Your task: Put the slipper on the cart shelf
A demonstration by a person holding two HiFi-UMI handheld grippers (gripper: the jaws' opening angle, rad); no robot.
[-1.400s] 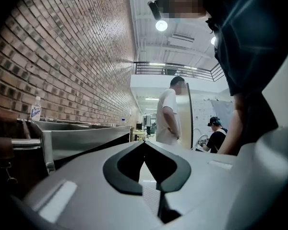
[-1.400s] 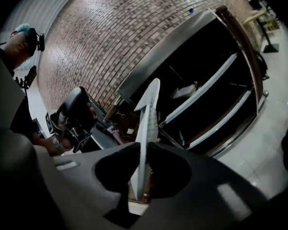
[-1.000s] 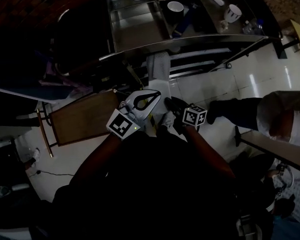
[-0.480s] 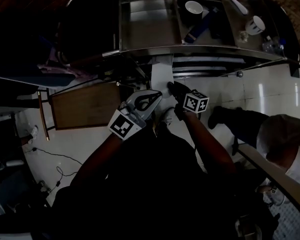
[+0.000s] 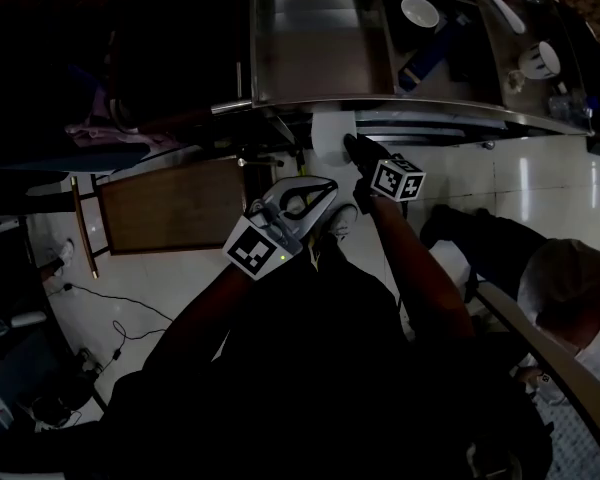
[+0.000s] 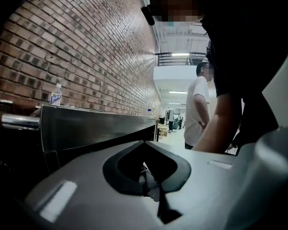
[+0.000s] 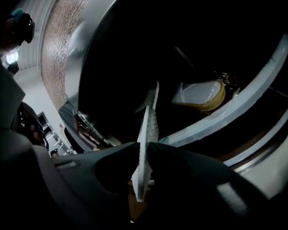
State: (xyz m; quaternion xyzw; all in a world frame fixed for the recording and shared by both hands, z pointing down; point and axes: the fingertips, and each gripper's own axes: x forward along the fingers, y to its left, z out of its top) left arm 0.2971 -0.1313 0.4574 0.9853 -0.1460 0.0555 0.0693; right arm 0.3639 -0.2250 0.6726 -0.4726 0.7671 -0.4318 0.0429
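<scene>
My right gripper point(image 5: 353, 148) is shut on a white slipper point(image 5: 330, 133), which reaches under the rim of the steel cart point(image 5: 310, 63). In the right gripper view the slipper point(image 7: 147, 128) stands edge-on, pinched between the jaws and pointing into the cart's dark interior. A second white slipper point(image 7: 201, 94) with a yellowish rim lies there on the cart shelf point(image 7: 240, 107). My left gripper point(image 5: 330, 183) hangs just left of the right one with its jaws shut and nothing in them; its tips point(image 6: 145, 143) meet beside the cart's edge.
On the cart top stand a white bowl point(image 5: 420, 10) and a cup point(image 5: 547, 58). A brown wooden panel point(image 5: 170, 208) lies on the floor at the left. A person point(image 5: 565, 288) is at the right. A brick wall point(image 6: 86, 47) rises behind the cart.
The right gripper has carried the slipper forward, from the open floor to under the cart's rim. The left gripper moved along beside it, still shut.
</scene>
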